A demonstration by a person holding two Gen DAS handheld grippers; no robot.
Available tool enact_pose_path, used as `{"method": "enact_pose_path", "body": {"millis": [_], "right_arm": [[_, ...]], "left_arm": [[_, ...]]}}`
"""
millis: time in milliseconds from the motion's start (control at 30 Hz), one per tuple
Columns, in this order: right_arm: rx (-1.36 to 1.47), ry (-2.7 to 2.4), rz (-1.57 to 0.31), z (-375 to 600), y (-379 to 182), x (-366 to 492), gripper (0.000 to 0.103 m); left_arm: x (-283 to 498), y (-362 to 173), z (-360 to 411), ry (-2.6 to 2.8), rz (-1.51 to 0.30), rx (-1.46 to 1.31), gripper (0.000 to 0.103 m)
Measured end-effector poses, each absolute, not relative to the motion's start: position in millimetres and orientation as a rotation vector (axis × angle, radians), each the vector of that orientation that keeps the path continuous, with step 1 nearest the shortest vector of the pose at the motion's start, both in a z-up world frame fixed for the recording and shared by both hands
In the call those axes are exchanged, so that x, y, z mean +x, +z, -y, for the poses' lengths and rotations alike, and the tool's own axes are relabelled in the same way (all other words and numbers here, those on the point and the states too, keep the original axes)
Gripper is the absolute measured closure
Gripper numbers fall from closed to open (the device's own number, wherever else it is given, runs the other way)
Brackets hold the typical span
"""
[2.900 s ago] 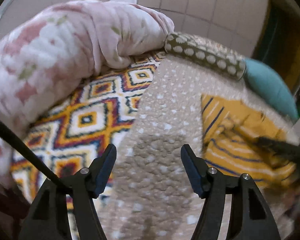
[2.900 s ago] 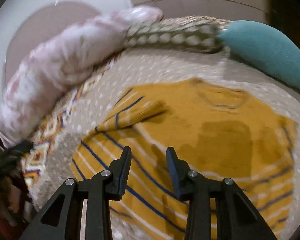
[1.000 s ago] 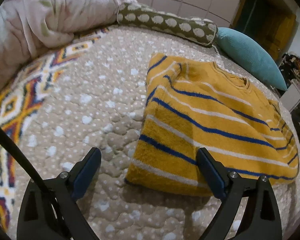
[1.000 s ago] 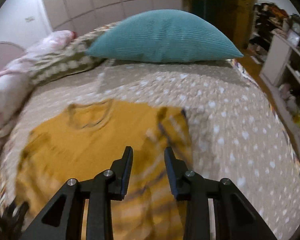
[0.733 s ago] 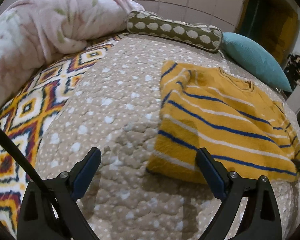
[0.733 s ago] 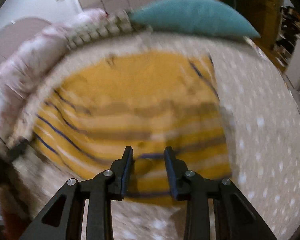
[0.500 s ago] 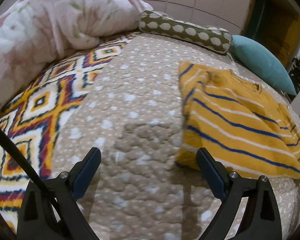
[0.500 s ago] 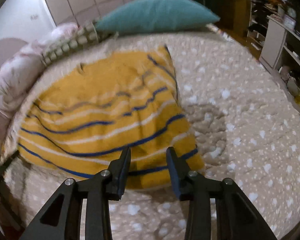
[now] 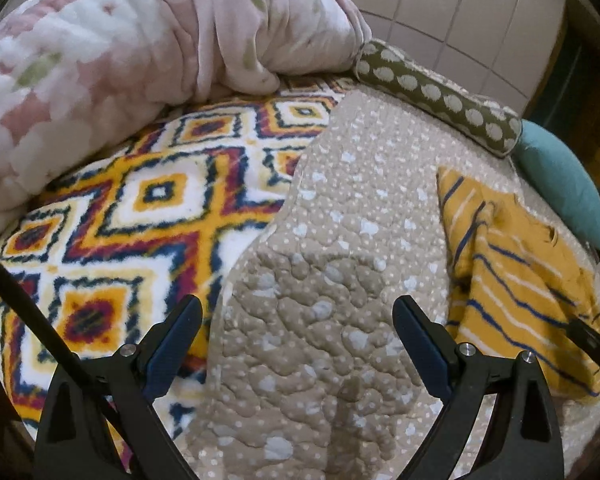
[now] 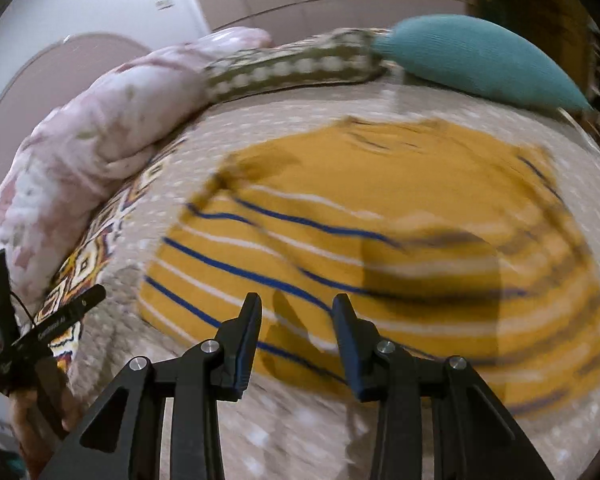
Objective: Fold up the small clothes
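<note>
My left claw is spread wide and pinches nothing; it hangs over the beige dotted quilt. Ahead and to the right of its fingers lies the mustard striped sweater, flat on the quilt, with blue and white stripes and its near edge doubled over. To the left of this claw, a diamond-patterned fleece blanket shows from under the quilt's edge. Farther ahead on the left sits a bunched pink floral comforter; beyond the quilt lie an olive spotted bolster and, to its right, a teal cushion.

My right claw is parted by a moderate gap and also pinches nothing. It is poised over the near hem of the sweater, which fills the field directly ahead of the fingers; whether the tips touch the cloth cannot be told, as this view is blurred. The comforter is ahead to the left, the bolster and teal cushion beyond the sweater. My left claw's black frame shows at the far left.
</note>
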State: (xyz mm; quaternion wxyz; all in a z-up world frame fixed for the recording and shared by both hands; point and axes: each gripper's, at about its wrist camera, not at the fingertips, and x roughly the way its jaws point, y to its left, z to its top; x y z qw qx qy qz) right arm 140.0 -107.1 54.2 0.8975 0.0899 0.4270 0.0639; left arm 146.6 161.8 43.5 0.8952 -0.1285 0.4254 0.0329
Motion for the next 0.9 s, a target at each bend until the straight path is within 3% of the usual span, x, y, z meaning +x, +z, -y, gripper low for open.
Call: {"method": "enact_pose_path", "body": {"millis": [233, 400, 633, 900], "right_arm": [[0.029, 0.129, -0.978, 24.8, 30.9, 242.5, 0.063], [0.035, 0.214, -1.014, 2.5, 31.4, 256.7, 0.060], [0.137, 0.249, -0.943, 45.7, 65.1, 190.9, 0.059], [0.205, 0.026, -0.887, 166.3, 63.2, 67.2, 0.054]], "left_arm": [[144.3, 49.8, -172.4, 0.072, -0.855, -0.272, 0.008], [143.0, 52.8, -181.6, 0.102, -0.834, -0.247, 0.008], [136.3, 62.5, -165.8, 0.053, -0.812, -0.246, 0.008], [114.4, 69.8, -82.4, -0.100, -0.783, -0.129, 0.008]]}}
